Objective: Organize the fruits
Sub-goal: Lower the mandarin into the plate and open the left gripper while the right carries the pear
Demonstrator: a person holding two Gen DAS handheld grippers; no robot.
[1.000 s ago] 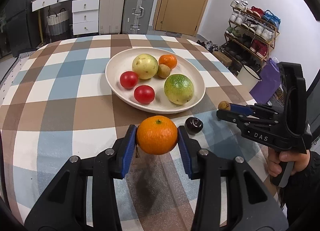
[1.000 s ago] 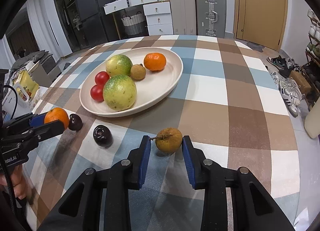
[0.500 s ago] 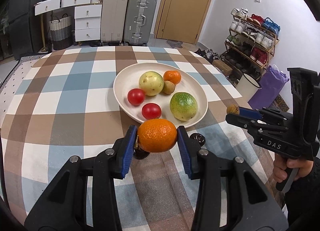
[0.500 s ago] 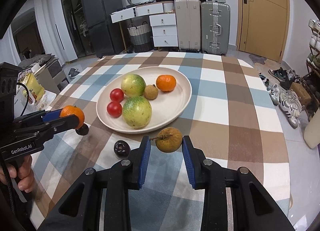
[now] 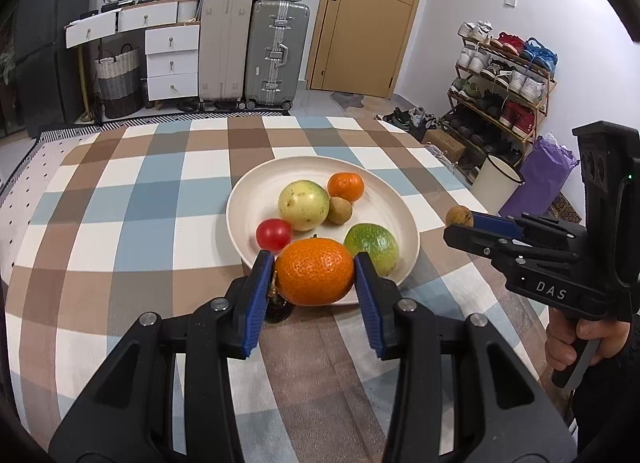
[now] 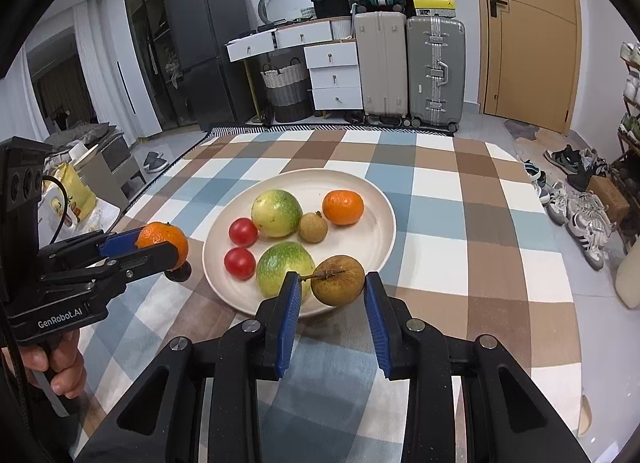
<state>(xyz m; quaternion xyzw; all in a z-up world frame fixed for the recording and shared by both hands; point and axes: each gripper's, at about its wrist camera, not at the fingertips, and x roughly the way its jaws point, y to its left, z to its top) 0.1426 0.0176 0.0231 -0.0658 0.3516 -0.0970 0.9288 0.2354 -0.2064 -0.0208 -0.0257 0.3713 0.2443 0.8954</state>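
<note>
Now over the checked table (image 5: 120,223) near the plate (image 6: 376,223): left hand-held gripper (image 5: 315,269) clamped on an orange (image 5: 315,275), right hand-held gripper (image 6: 329,286) pinching a small brown fruit (image 6: 338,280) with its stem against one pad. Could roll off on release at the crowded near rim. Dark fruit (image 5: 278,309) under the orange half-hidden in both views; second tomato (image 6: 239,263) visible only from the right wrist.

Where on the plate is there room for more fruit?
The plate is bare on its right side, between the mandarin and the near rim. Its left half is crowded with two tomatoes, green fruits and a longan.
</note>
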